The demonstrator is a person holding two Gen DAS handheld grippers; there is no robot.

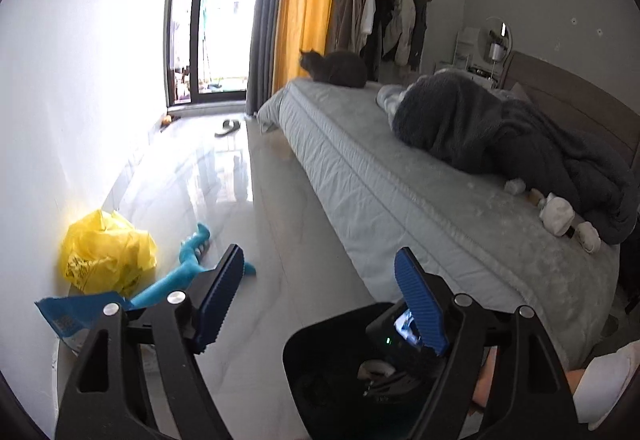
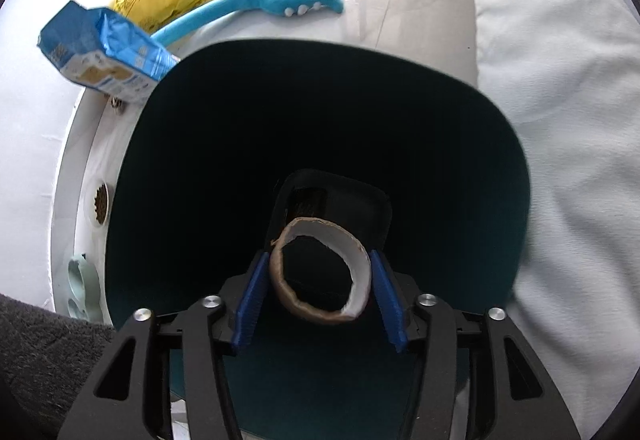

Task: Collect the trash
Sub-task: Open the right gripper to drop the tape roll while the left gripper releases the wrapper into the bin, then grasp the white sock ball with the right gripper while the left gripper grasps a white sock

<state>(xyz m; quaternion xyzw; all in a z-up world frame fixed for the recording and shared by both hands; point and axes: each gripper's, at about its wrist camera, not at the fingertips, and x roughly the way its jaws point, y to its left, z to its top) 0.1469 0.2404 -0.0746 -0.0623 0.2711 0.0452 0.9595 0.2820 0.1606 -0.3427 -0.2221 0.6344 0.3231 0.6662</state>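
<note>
Above the dark trash bin (image 2: 320,111), the right hand-held gripper (image 2: 320,292) holds a cardboard tube (image 2: 316,276) by its sides, both blue pads pressed against the flattened ring, whose open end faces the camera over the bin's mouth. Beside the bin on the pale floor (image 1: 248,199) lie a blue snack bag (image 2: 104,47), a crumpled yellow plastic bag (image 1: 106,252) against the white wall, and a turquoise plush toy (image 2: 264,3). The left hand-held gripper (image 1: 320,300) hangs with its jaws spread wide and nothing between them, just above the bin's rim (image 1: 320,328), with the right tool's camera showing behind its right pad. A bed (image 1: 400,191) runs along the right, carrying a dark blanket (image 1: 500,135), and a grey cat (image 1: 336,67) sits at its far corner.
</note>
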